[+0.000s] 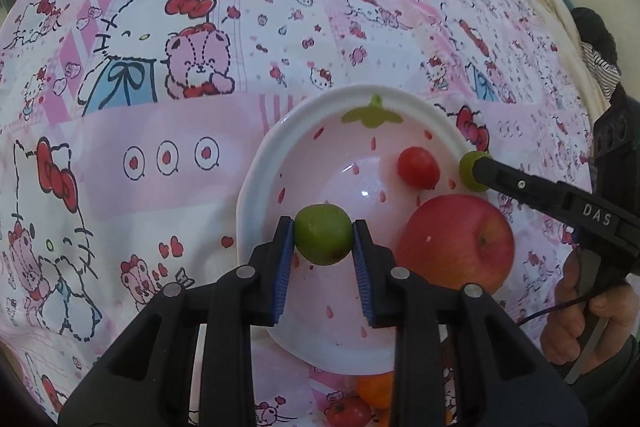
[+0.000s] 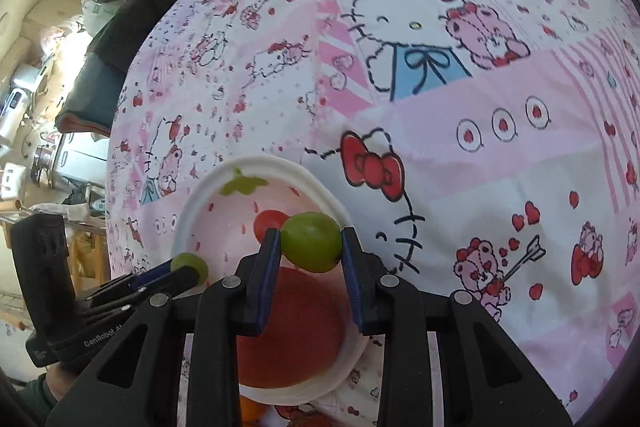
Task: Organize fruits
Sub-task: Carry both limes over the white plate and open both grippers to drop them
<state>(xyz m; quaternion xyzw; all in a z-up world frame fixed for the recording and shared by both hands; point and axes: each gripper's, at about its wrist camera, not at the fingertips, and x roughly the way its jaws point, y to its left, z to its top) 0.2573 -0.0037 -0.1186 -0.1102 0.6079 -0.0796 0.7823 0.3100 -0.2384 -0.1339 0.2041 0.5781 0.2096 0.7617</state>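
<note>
Your left tongs [image 1: 323, 235] grip a green fruit [image 1: 323, 233] over the strawberry bowl [image 1: 256, 179]. Your right tongs [image 2: 310, 243] grip a second green fruit [image 2: 311, 241] at the bowl's 3 o'clock rim. Inside lie a red apple [image 1: 456, 241] and, farther, a cherry tomato [image 1: 418, 167]. The bowl sits on a cartoon-print bed sheet [image 1: 160, 115].

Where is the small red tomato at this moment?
The small red tomato lies inside the strawberry-pattern bowl, toward its far right in the left wrist view. The big red apple is just in front of it.
</note>
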